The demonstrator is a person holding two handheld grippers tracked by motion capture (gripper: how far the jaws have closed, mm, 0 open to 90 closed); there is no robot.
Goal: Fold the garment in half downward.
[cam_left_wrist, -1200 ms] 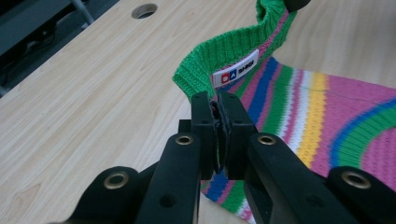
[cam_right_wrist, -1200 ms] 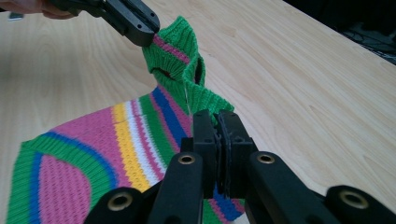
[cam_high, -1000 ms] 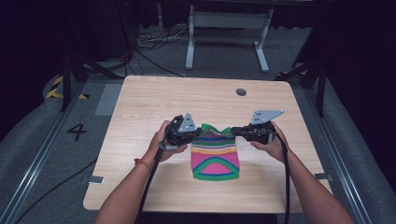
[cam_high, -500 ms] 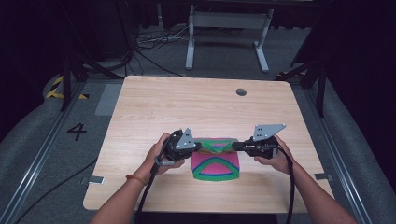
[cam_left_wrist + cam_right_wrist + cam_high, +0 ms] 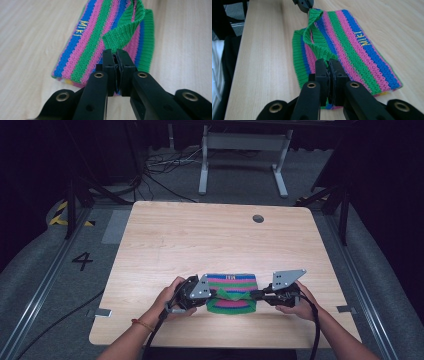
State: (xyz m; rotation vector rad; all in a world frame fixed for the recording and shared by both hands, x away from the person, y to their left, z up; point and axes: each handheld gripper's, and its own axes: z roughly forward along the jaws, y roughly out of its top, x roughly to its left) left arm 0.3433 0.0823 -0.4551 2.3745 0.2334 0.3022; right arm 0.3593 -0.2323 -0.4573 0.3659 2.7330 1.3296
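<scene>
A small knitted garment (image 5: 232, 292) in pink, blue and green stripes lies folded near the table's front edge, with yellow lettering "MIKI" (image 5: 82, 28) (image 5: 363, 38) on a blue stripe. My left gripper (image 5: 214, 293) is shut on the green ribbed edge (image 5: 121, 35) at the garment's left end. My right gripper (image 5: 254, 295) is shut on the same green edge (image 5: 317, 42) at the right end. Between them the green edge is lifted off the striped layers below. The other gripper's tip (image 5: 303, 4) shows at the top of the right gripper view.
The light wooden table (image 5: 200, 245) has a round cable hole (image 5: 258, 218) at the back right. A grey metal stand (image 5: 245, 160) and cables lie on the floor beyond it. A "4" (image 5: 82, 261) is marked on the floor at left.
Both grippers have pulled toward the front edge, carrying the garment's far green edge over onto itself. The garment now looks shorter front to back and folded.
</scene>
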